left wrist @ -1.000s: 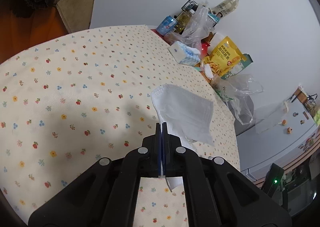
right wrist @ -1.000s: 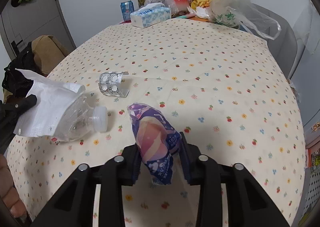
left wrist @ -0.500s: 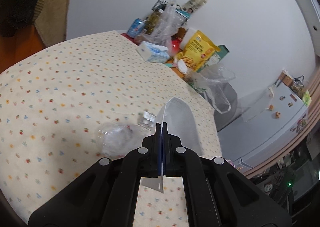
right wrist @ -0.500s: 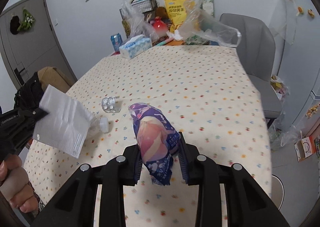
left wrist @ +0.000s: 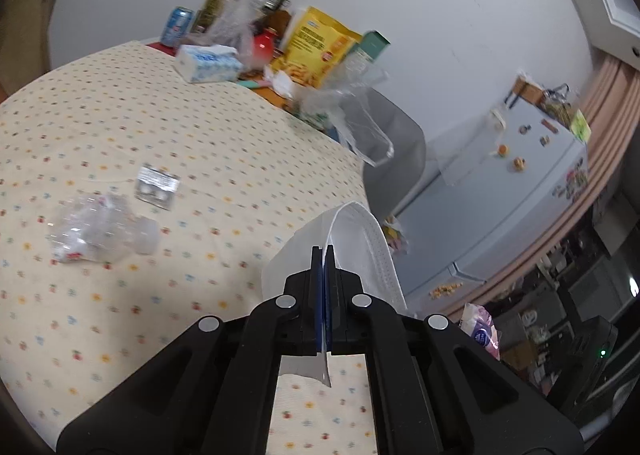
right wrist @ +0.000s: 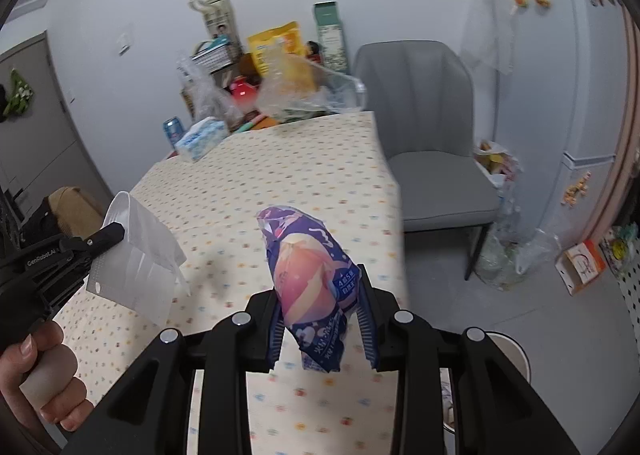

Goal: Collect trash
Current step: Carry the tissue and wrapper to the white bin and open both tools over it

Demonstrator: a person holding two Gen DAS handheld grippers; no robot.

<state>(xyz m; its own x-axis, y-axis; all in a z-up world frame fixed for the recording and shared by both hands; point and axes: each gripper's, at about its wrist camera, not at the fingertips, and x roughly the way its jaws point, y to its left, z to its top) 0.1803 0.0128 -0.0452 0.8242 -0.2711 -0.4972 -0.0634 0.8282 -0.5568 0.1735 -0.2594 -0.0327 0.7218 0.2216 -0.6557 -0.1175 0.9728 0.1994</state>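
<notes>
Left gripper [left wrist: 324,251]: jaws fully closed on thin white pleated face mask [left wrist: 360,243], above floral tablecloth table [left wrist: 200,143]. Crushed clear plastic bottle [left wrist: 100,231] and silver blister pack [left wrist: 156,187]: lying left of mask, nearer this hand. Right gripper [right wrist: 320,319]: clamped on purple snack wrapper [right wrist: 308,275], upright, over table's right edge.

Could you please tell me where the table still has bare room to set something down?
The tablecloth lies bare between the tissue box and the blister pack, and along the chair-side edge. The far end is crowded with snack bags and a can; the crushed bottle lies beside the blister pack.
</notes>
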